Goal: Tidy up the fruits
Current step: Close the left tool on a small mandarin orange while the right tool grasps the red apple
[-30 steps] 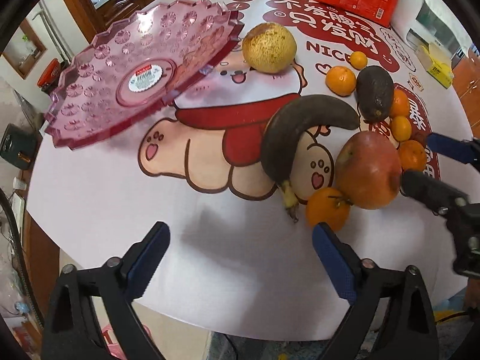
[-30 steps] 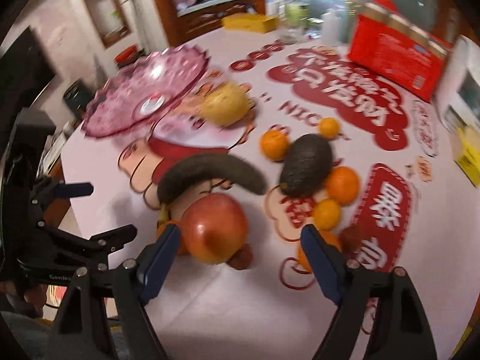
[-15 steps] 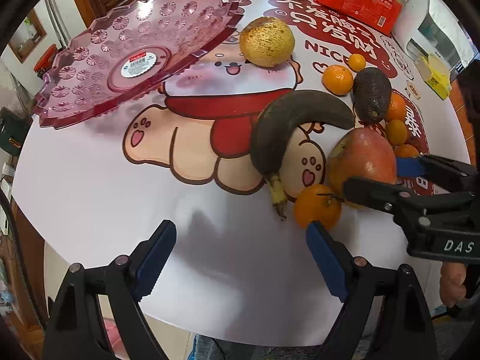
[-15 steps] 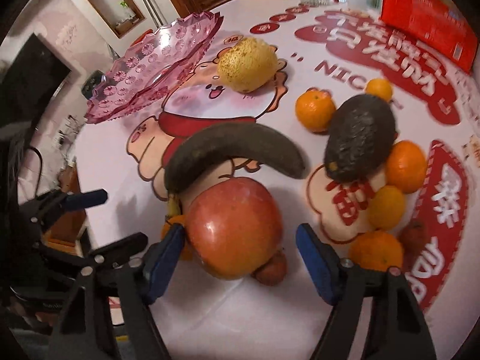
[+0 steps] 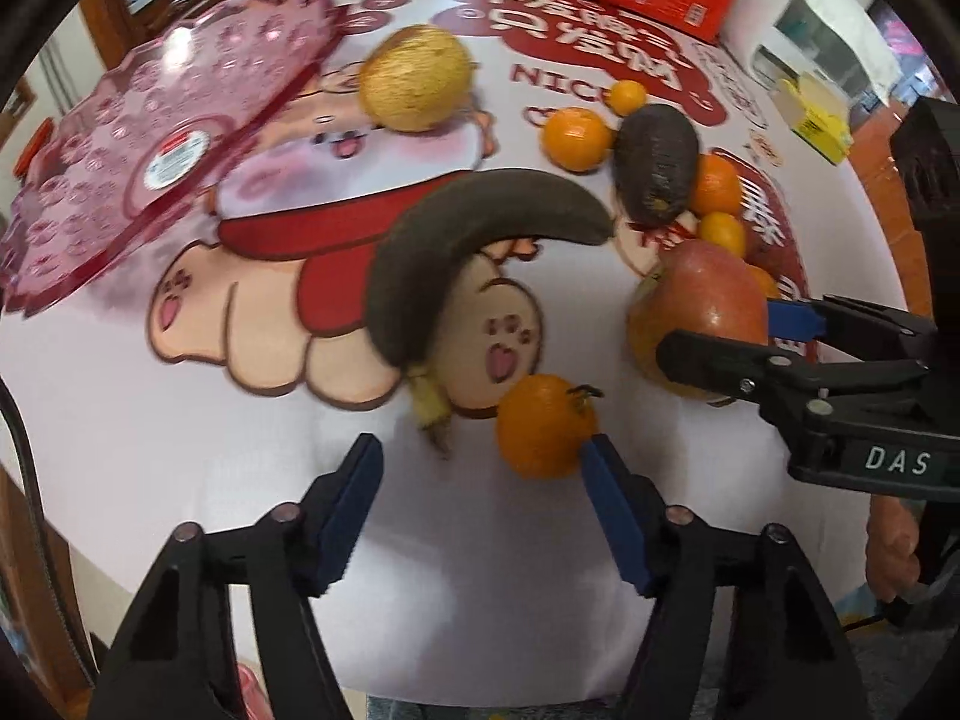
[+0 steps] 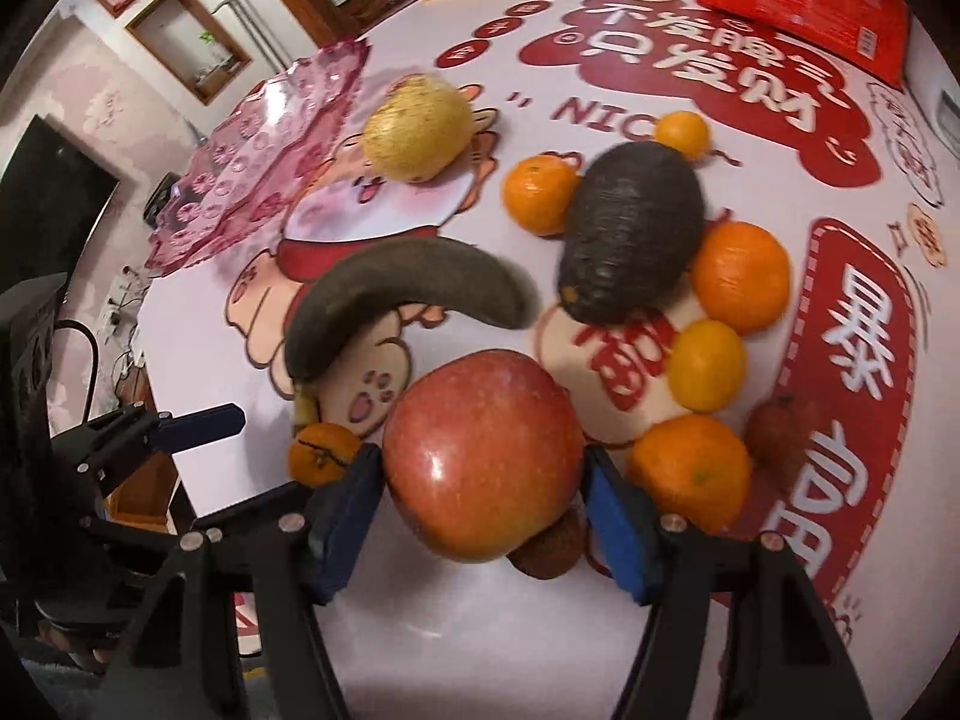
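We are at the very start of sorting the fruit: the pink glass fruit plate [image 5: 108, 138] sits bare at the far left of the round table [image 5: 180, 450], and every fruit lies loose on the printed tablecloth.

Our right gripper [image 6: 480, 480] straddles the big red apple [image 6: 480, 450]. Both blue pads look pressed to its sides, so it appears pinched. The jaws have just been closing around it. The apple looks to be resting on the cloth, not yet lifted.

Our left gripper [image 5: 480, 480] is about half spread and its jaws have just been closing. One blue pad touches the side of a small orange with a stem [image 5: 543, 426]; the other pad stands clear of it over bare cloth, so nothing is gripped yet.

Left to move, as far as we see:
- the blackened banana [image 6: 402, 294], curled just behind the apple
- the dark avocado [image 6: 633, 234], with several oranges clustered around it
- the yellow speckled pear [image 6: 417, 126], nearest the plate
- two small brownish fruits beside the apple, too blurred to name

We judge none of the task is done; each fruit has yet to reach the plate.
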